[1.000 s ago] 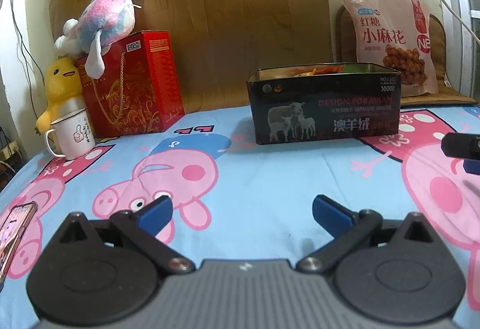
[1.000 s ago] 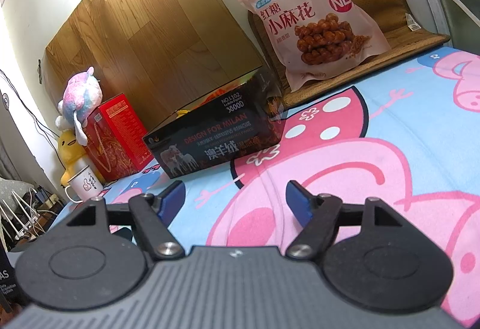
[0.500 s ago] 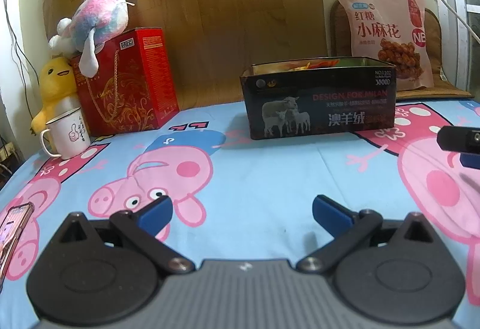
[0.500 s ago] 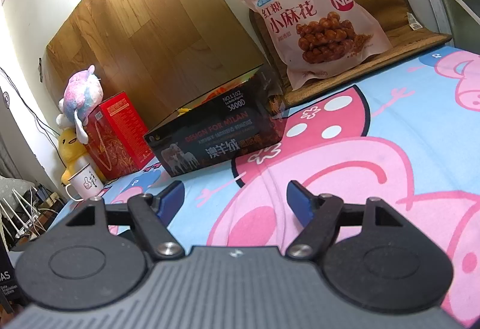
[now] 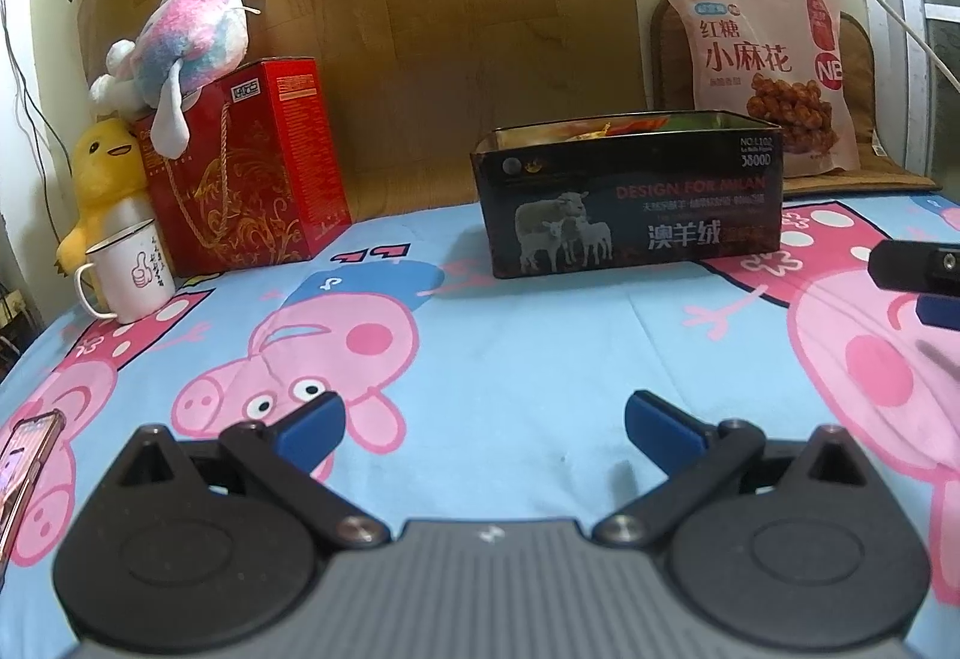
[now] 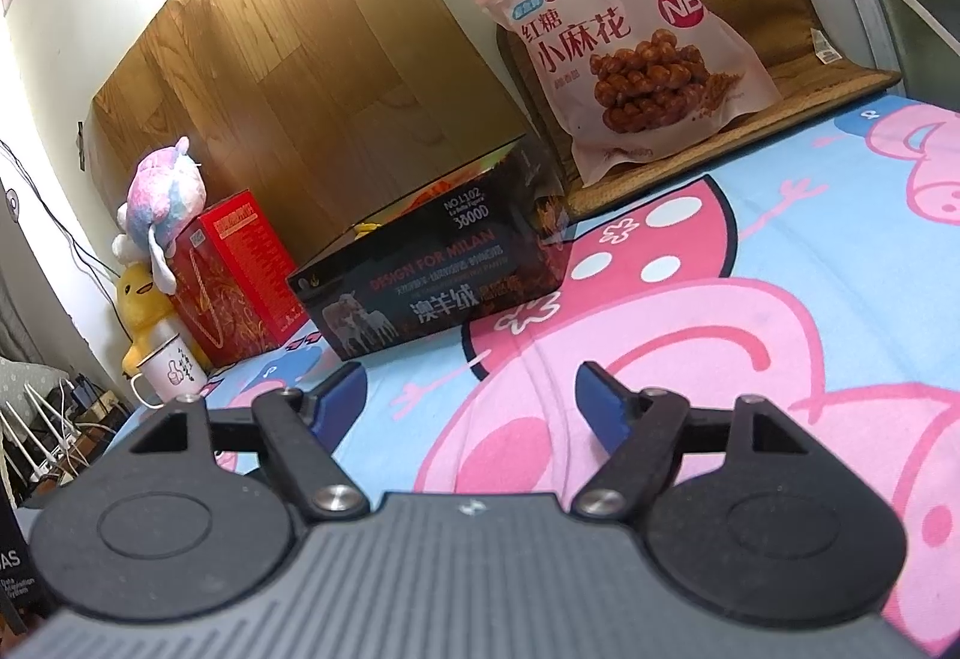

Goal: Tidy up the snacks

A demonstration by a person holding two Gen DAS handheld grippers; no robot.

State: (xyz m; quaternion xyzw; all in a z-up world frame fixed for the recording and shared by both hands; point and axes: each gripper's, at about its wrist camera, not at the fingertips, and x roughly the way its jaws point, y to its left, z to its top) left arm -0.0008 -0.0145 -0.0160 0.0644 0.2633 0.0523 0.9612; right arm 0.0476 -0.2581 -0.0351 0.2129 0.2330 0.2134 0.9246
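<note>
While both grippers are held low over the cartoon-pig sheet (image 5: 540, 359), nothing is grasped.

The left gripper (image 5: 483, 422) is seen with its jaws spread apart and only bare sheet between them; the right gripper (image 6: 471, 398) is likewise released, with nothing between its blue pads. The dark open box (image 5: 630, 197), with colourful packets showing above its rim, is placed well ahead of both grippers. The pink snack bag (image 6: 624, 41) is propped upright on a woven mat (image 6: 780, 83) behind the box. A red gift box (image 5: 252, 167), plush toys and a white mug (image 5: 129, 278) are set at the far left.
</note>
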